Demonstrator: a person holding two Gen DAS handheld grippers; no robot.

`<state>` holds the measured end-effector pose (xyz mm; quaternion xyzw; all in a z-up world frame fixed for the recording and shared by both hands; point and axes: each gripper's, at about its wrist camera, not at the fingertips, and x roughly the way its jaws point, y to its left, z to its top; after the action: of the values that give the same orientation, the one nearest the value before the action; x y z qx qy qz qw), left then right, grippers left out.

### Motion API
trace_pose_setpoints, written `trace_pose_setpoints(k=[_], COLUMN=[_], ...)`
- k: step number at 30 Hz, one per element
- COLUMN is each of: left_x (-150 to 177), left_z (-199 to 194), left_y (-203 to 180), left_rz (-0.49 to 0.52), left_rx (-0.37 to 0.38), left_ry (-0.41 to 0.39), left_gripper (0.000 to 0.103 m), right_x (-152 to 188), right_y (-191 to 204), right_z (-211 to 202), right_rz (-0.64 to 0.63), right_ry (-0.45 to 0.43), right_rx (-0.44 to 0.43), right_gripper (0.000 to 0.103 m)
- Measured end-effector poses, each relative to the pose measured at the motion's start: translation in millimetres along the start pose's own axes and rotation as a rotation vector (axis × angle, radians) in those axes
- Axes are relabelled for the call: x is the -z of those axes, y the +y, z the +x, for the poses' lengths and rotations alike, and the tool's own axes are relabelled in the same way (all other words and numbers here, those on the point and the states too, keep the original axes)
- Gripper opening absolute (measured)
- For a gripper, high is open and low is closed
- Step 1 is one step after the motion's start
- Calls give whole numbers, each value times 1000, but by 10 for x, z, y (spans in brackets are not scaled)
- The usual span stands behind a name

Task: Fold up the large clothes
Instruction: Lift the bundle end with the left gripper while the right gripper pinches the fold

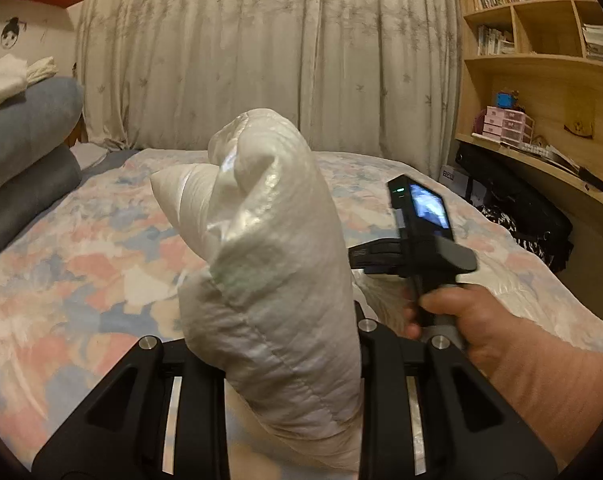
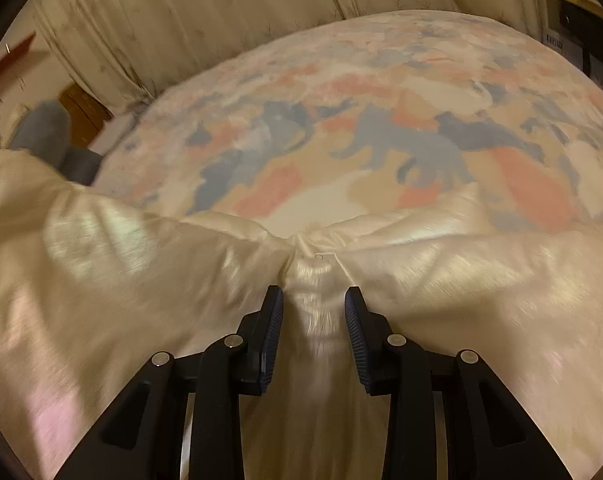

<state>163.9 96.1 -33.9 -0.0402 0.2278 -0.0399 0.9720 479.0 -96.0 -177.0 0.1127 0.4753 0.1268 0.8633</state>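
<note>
Probably a home bedroom: patterned bed (image 1: 81, 240), drawn curtains (image 1: 261, 48), wooden bookshelf (image 1: 541, 40) beside it.

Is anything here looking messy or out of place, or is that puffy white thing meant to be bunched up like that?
Nothing looks damaged or spilled. The white padded garment is simply bunched into a thick wad between the left gripper jaws, and a pinched fold sits between the right gripper jaws above the patterned bedspread. That suits folding.
</note>
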Motion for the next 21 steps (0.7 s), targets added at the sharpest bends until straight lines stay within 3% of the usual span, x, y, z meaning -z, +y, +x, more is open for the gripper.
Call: trace_pose_setpoints(k=[9, 15, 17, 21], left_x=[-367, -505, -530, -455], left_z=[-303, -451, -508, -511], left_y=[-699, -1380, -1636, -2217], left_rz=[114, 219, 261, 357], left_rx=[18, 36, 42, 71], left_ry=[-25, -34, -36, -33], left_gripper=[23, 23, 23, 23], right_x=[558, 1024, 1191, 1463], right_y=[-291, -719, -834, -1136], right_z=[-1113, -1486, -1773, -2319], right_rz=[-57, 8, 24, 74], right_ry=[-63, -18, -60, -165], right_rx=[-3, -12, -11, 88], right_gripper=[33, 33, 33, 33])
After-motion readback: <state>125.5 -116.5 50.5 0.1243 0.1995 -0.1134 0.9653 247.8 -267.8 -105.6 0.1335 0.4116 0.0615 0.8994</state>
